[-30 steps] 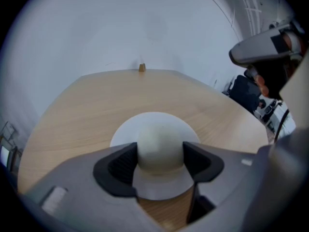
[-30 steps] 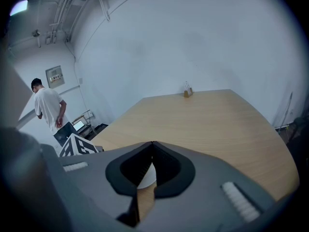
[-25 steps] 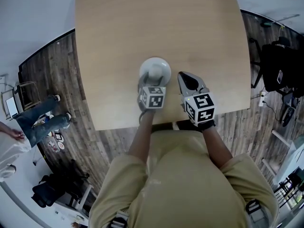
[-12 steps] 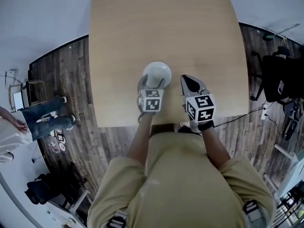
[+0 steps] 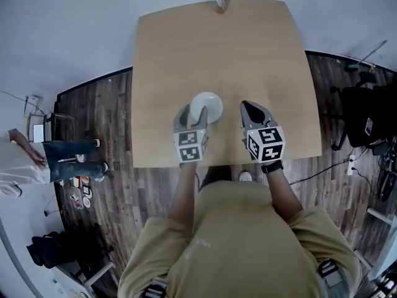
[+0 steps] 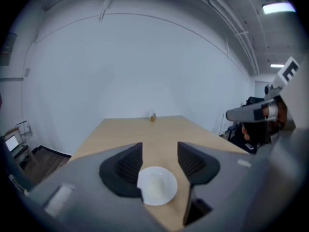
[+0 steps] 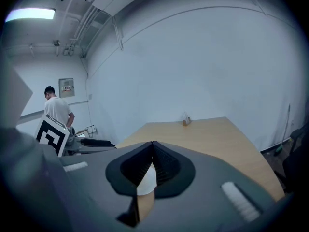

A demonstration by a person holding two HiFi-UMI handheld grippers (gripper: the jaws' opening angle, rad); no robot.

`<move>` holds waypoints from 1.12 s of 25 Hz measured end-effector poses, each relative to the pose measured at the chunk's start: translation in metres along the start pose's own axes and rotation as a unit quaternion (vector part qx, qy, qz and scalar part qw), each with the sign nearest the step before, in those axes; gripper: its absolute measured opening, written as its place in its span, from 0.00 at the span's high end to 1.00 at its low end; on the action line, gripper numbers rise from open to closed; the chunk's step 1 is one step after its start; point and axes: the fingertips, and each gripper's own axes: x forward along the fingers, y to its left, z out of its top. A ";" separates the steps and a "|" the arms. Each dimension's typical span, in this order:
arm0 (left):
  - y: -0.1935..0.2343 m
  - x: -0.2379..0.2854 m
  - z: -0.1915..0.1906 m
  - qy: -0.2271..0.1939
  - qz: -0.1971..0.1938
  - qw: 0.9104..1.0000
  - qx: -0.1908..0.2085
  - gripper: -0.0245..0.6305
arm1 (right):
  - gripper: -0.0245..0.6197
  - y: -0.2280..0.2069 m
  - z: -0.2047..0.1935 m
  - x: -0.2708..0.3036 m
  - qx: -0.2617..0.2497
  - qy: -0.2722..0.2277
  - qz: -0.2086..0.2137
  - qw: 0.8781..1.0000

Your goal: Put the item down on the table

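Note:
A white bowl (image 5: pixel 207 106) sits on the light wooden table (image 5: pixel 248 54), near its front edge. My left gripper (image 5: pixel 193 115) is open just behind the bowl, its jaws either side of the near rim. In the left gripper view the bowl (image 6: pixel 157 185) lies low between the spread jaws of the left gripper (image 6: pixel 159 151); its left rim is hidden behind the left jaw, so contact is unclear. My right gripper (image 5: pixel 254 110) hovers to the right of the bowl, shut and holding nothing. In the right gripper view, the tips of the right gripper (image 7: pixel 152 146) meet.
A small brown holder (image 5: pixel 220 4) stands at the table's far edge. A person (image 5: pixel 28 161) stands on the dark wood floor to the left. A black chair (image 5: pixel 366 107) and cables lie to the right. The white wall is beyond the table.
The left gripper has drawn back toward me from over the bowl, which stays on the table. The head view has shifted, showing more of the table's far end.

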 end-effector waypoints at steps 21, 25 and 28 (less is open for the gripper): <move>-0.100 -0.165 0.078 -0.206 0.028 0.978 0.009 0.96 | 0.95 0.036 0.045 -0.133 -0.050 -0.112 0.063 0.991; -0.105 -0.175 0.074 -0.205 0.060 0.977 0.015 0.96 | 0.95 0.036 0.047 -0.147 -0.054 -0.122 0.066 0.989; -0.102 -0.181 0.074 -0.204 0.083 0.975 0.014 0.96 | 0.95 0.037 0.049 -0.151 -0.059 -0.127 0.067 0.988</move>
